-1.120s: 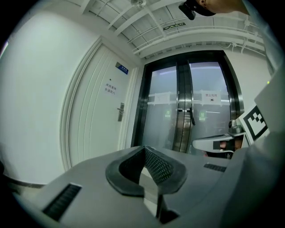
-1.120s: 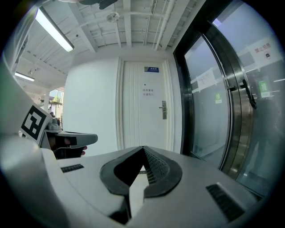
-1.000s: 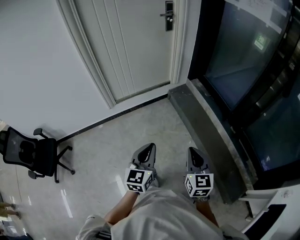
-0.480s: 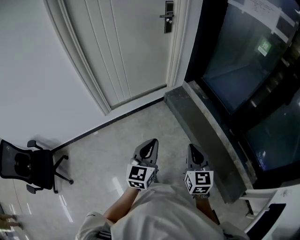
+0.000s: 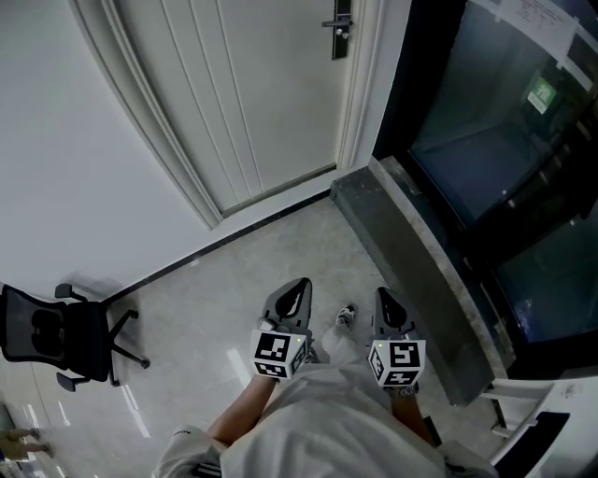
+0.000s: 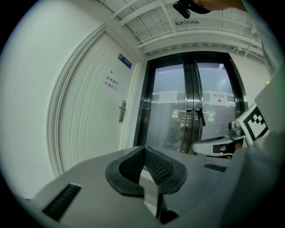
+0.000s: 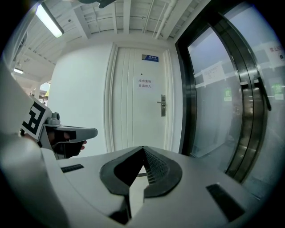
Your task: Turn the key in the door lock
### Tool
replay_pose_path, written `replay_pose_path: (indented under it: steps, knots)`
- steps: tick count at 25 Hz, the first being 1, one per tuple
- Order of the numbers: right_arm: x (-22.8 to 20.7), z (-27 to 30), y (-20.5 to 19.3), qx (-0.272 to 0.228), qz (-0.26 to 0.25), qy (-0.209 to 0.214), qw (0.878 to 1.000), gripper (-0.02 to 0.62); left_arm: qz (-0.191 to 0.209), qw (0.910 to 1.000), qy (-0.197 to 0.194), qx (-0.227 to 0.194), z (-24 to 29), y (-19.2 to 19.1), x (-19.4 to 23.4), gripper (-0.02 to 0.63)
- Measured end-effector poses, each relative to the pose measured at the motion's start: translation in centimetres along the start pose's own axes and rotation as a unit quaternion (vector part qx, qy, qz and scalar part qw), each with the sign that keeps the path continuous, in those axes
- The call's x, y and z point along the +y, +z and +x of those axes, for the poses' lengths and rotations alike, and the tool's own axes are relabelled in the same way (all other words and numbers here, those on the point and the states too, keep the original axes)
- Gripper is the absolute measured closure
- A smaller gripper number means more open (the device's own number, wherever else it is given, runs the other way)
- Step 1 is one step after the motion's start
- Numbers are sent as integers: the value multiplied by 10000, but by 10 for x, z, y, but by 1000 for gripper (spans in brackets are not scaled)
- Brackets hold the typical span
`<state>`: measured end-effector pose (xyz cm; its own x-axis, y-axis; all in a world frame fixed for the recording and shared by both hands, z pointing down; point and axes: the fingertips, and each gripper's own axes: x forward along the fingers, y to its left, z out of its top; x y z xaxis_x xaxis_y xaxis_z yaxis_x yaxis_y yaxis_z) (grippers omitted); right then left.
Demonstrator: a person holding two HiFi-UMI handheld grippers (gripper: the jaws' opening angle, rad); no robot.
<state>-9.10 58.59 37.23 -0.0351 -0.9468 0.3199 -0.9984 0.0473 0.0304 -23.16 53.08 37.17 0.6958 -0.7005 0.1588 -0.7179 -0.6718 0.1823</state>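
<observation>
A white panelled door [image 5: 252, 103] stands ahead, with a dark lock plate and lever handle [image 5: 342, 23] near its right edge. Any key there is too small to make out. The same lock plate [image 6: 122, 111] shows in the left gripper view and again, as the lock plate [image 7: 163, 105], in the right gripper view. My left gripper [image 5: 297, 295] and right gripper [image 5: 387, 305] are held side by side low in the head view, both pointing at the door and still well back from it. Each is shut with nothing between its pads.
A dark stone ledge [image 5: 411, 252] runs along tall glass doors [image 5: 486, 140] on the right. A black office chair [image 5: 56, 336] stands at the left by the white wall. A shoe [image 5: 346, 317] shows on the pale tiled floor between the grippers.
The door and its lock have drawn closer as both grippers advanced together. The chair has slid left in the view. A shoe has come into view between the grippers.
</observation>
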Motion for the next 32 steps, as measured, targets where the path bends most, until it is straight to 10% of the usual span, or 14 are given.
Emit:
replay_pose_path:
  steps: [32]
  knots:
    - [-215,226,65,-198,183,274,9993,594,317,9984,466,75,284,60,15,597]
